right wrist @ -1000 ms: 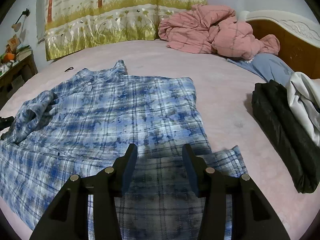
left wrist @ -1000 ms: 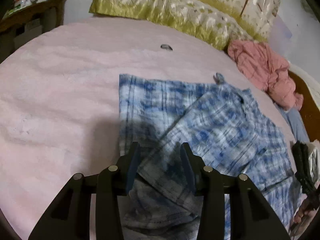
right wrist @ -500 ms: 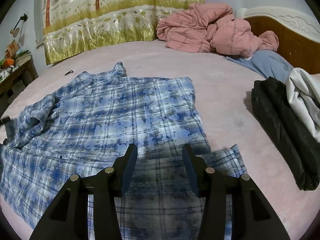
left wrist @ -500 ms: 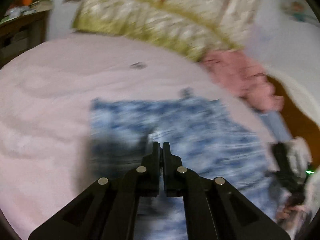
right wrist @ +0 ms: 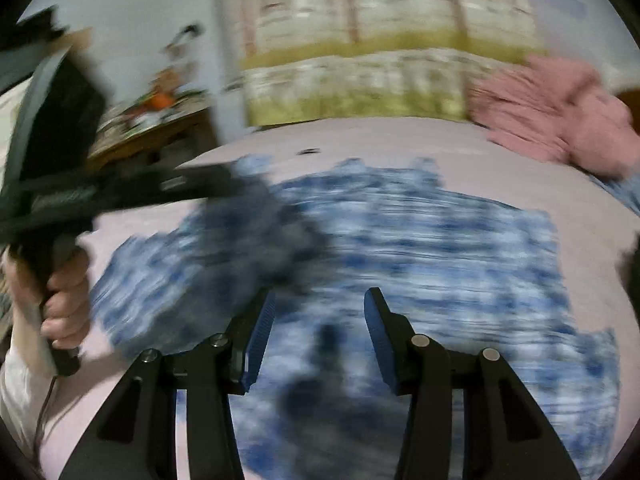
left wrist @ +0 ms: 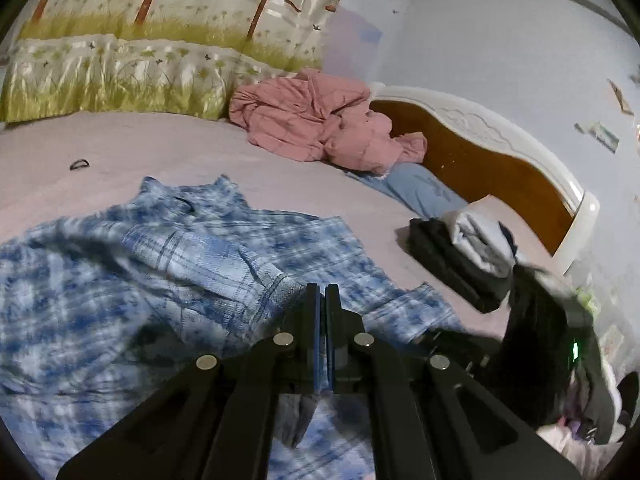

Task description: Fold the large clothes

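Observation:
A blue plaid shirt lies spread on the pink bed. My left gripper is shut on a fold of the shirt's sleeve, which hangs below its fingers and is lifted over the shirt's body. In the blurred right wrist view the shirt fills the middle. My right gripper is open and empty above the shirt's lower part. The left gripper shows there at the left, held by a hand, with dark cloth hanging from its tip.
A pink quilt is heaped at the bed's far side by the wooden headboard. A folded black garment and a white one lie to the right. A small dark hair tie lies on the bed. Patterned curtain behind.
My left gripper closed on the sleeve and swung it up and right across the shirt. My right gripper stayed open and turned left, its view now blurred.

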`<state>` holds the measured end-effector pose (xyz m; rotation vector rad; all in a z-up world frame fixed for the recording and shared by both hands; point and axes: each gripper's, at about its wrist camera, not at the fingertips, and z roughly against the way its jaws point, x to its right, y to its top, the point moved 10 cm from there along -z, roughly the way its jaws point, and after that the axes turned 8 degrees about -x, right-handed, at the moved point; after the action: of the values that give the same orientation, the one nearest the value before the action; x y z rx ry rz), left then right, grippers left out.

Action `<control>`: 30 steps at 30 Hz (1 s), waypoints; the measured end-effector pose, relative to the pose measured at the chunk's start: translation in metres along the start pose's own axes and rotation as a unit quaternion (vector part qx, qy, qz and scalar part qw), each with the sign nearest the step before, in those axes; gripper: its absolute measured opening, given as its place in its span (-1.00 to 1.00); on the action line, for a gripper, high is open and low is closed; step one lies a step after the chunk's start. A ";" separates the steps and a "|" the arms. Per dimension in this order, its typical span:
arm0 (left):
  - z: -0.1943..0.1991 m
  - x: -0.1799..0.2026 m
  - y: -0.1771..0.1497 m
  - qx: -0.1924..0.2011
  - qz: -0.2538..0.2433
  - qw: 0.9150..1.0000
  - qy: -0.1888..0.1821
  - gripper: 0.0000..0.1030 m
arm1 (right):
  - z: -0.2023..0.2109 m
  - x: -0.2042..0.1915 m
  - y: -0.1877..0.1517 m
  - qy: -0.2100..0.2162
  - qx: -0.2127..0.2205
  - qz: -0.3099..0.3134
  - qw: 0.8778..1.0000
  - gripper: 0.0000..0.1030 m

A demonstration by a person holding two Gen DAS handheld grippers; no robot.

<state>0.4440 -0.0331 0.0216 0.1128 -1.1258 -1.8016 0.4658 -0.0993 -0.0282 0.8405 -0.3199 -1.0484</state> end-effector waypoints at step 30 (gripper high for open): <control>0.058 -0.229 -0.006 -0.004 0.131 0.937 0.324 -0.20 | -0.087 0.149 0.099 -0.154 -0.082 -0.213 0.961 -0.95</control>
<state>0.5301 0.1790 -0.0369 0.4921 -0.6213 -1.3721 0.6534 -0.1646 -0.0339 0.6058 -0.3135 -1.5941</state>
